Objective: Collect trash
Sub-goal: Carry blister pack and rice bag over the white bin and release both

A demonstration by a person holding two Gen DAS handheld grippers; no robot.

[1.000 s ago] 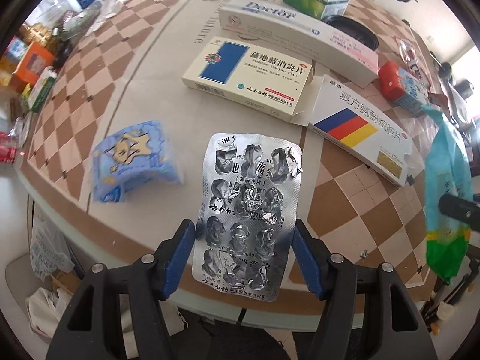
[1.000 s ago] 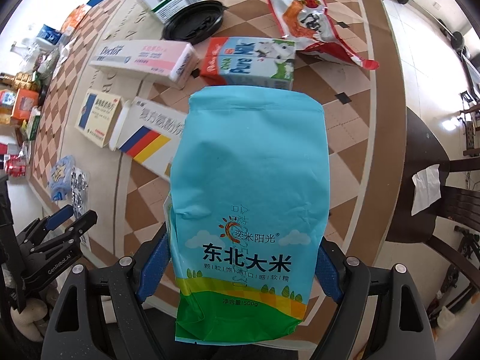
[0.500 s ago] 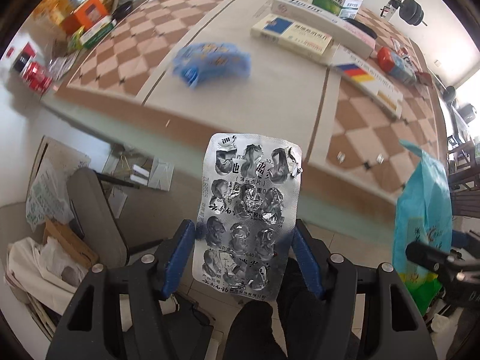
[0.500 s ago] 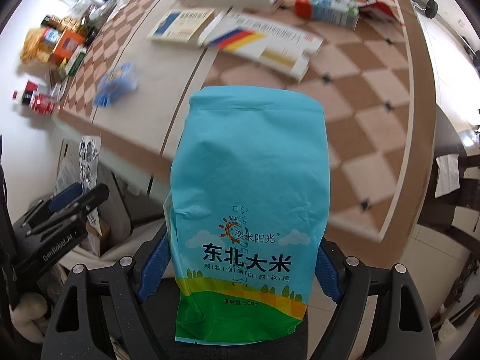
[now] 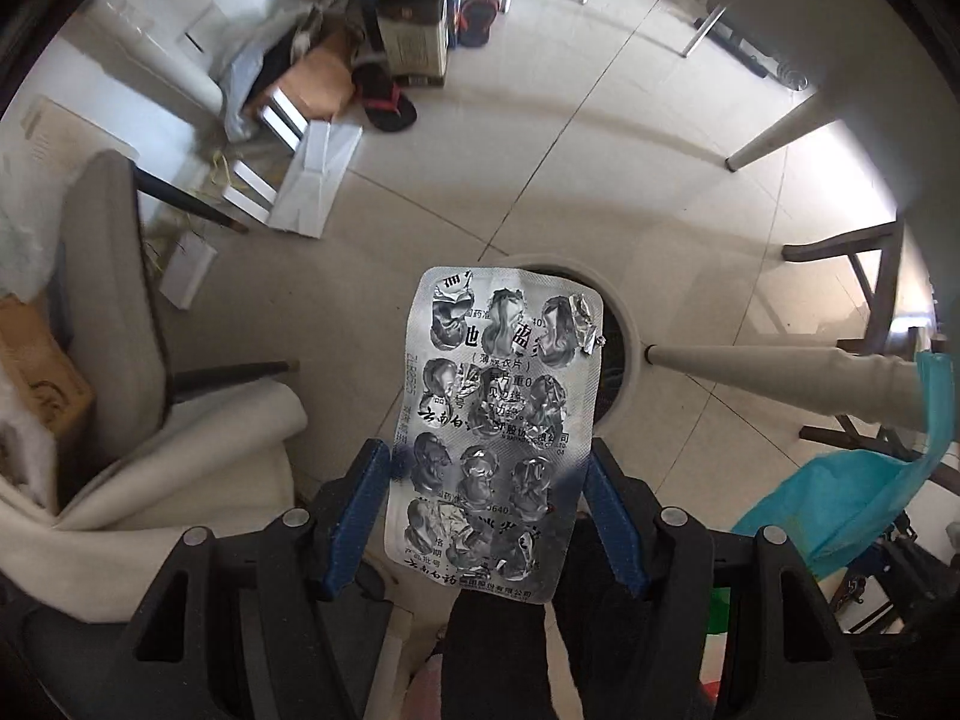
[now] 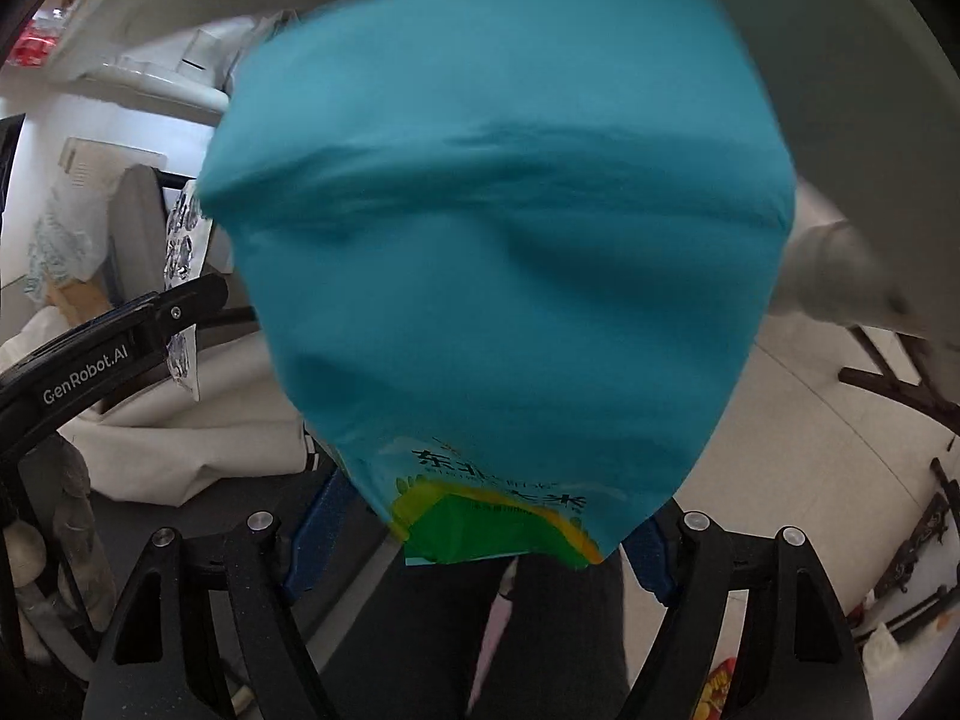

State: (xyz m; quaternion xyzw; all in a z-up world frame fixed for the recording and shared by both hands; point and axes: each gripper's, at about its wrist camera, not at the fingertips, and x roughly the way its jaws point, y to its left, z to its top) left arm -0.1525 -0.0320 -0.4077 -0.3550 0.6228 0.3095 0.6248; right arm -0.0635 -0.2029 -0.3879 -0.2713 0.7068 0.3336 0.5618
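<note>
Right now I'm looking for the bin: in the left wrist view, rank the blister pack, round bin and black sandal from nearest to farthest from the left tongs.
1. Blister pack, between the left tongs.
2. Round bin, just behind the pack.
3. Black sandal, far up left.

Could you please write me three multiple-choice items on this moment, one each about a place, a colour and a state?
1. The round bin opening lies:
A. behind the blister pack
B. on a chair
C. on the table

2. The rice bag is mostly:
A. red
B. teal
C. white

3. The blister pack pockets are:
A. full
B. burst, empty
C. sealed under plastic

Answers: 1 A, its rim curves out from the pack's right edge in the left tongs. 2 B, teal above a green and yellow base. 3 B, the foil is torn at each pocket.
</note>
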